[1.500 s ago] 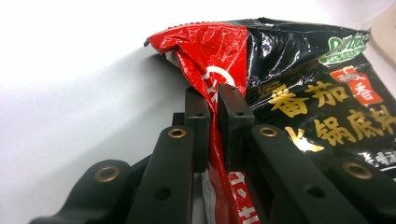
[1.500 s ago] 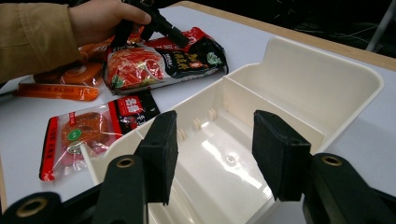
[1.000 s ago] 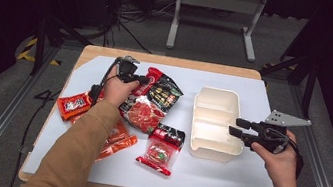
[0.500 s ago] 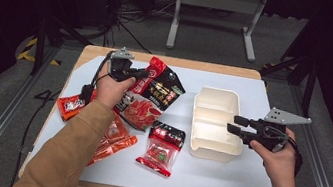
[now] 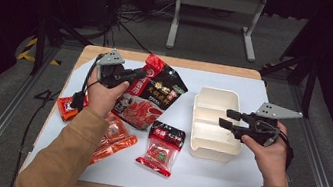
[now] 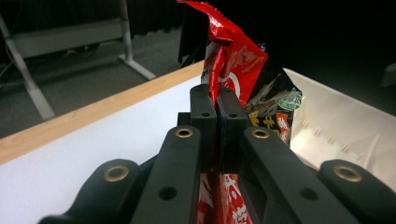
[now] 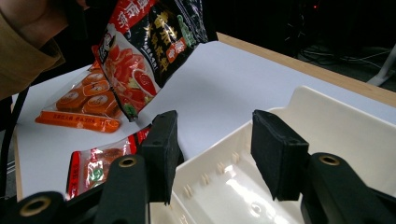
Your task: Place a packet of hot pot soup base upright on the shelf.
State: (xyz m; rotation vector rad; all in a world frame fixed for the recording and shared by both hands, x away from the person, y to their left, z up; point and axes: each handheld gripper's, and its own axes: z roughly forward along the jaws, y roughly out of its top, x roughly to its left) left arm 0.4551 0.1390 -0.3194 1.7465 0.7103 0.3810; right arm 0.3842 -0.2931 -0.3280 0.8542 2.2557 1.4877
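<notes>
My left gripper [image 5: 139, 75] is shut on the upper edge of a large red and black food pouch [image 5: 154, 96], which hangs above the table's back left. In the left gripper view the jaws [image 6: 217, 100] pinch the pouch [image 6: 238, 60] flat between the pads. My right gripper [image 5: 225, 118] hovers at the right side of a cream two-compartment tray [image 5: 208, 151]. Its jaws have just been opening. In the right gripper view the pads [image 7: 212, 140] stand apart over the tray [image 7: 336, 135] with nothing gripped between them.
A small red packet with a black top [image 5: 162, 148] lies left of the tray. Orange snack packets [image 5: 114, 138] lie under my left forearm, and another red packet [image 5: 67, 107] sits near the table's left edge. White table cover [image 5: 221, 183] lies bare in front.
The left gripper has risen and drifted right with the pouch, lifting it off the other packets. The right gripper has edged slightly closer to the tray's side.
</notes>
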